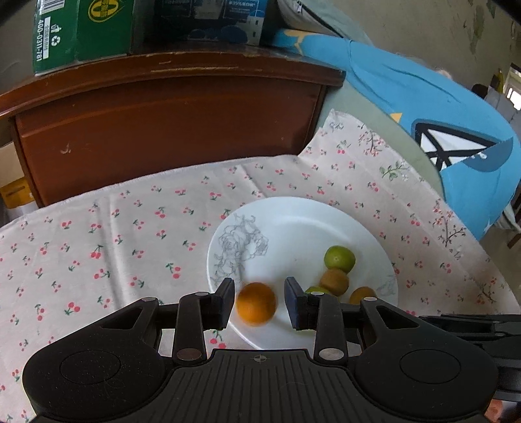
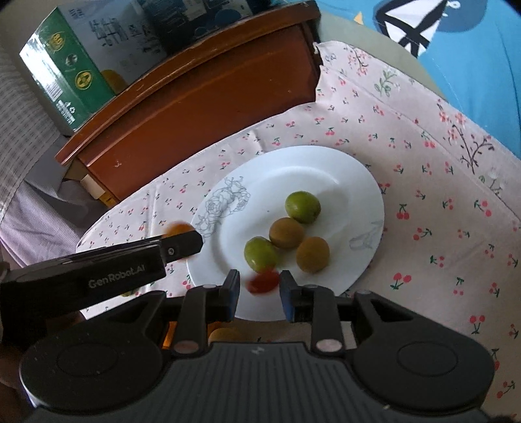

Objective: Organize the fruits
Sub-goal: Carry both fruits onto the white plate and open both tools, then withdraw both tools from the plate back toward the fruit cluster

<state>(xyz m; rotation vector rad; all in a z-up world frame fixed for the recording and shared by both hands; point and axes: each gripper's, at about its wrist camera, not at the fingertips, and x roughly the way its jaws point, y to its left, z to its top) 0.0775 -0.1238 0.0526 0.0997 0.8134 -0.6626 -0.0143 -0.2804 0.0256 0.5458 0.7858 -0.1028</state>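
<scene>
A white plate [image 1: 302, 224] with a grey flower drawing is seen on a cherry-print cloth [image 1: 97, 240], with a brown wooden cabinet [image 1: 162, 130] beyond it at the far side and a green carton [image 1: 81, 29] on top of that.

In the left wrist view, the left gripper [image 1: 259, 301] is held over the near rim of the plate with its fingers spread apart; a blurred orange fruit [image 1: 256, 303] lies between them, and a gap is visible between it and the right finger, while contact with the left finger cannot be told. To the right on the plate a green fruit [image 1: 339, 258], a brown fruit [image 1: 334, 281] and a yellowish fruit [image 1: 362, 294] are seen, and a second green one is largely hidden behind the right finger.

In the right wrist view, all four are shown clearly in a touching cluster near the plate's middle: a far green fruit [image 2: 302, 207], a brown fruit [image 2: 287, 232], a near green fruit [image 2: 261, 254] and a yellowish-brown fruit [image 2: 312, 254]. The right gripper [image 2: 259, 288] is held at the near rim, its fingers apart, with a blurred small red fruit [image 2: 263, 282] between them and not clamped. The left gripper [image 2: 182, 244] is seen from the side at the plate's left edge, with the orange fruit [image 2: 177, 227] only partly shown behind it.
</scene>
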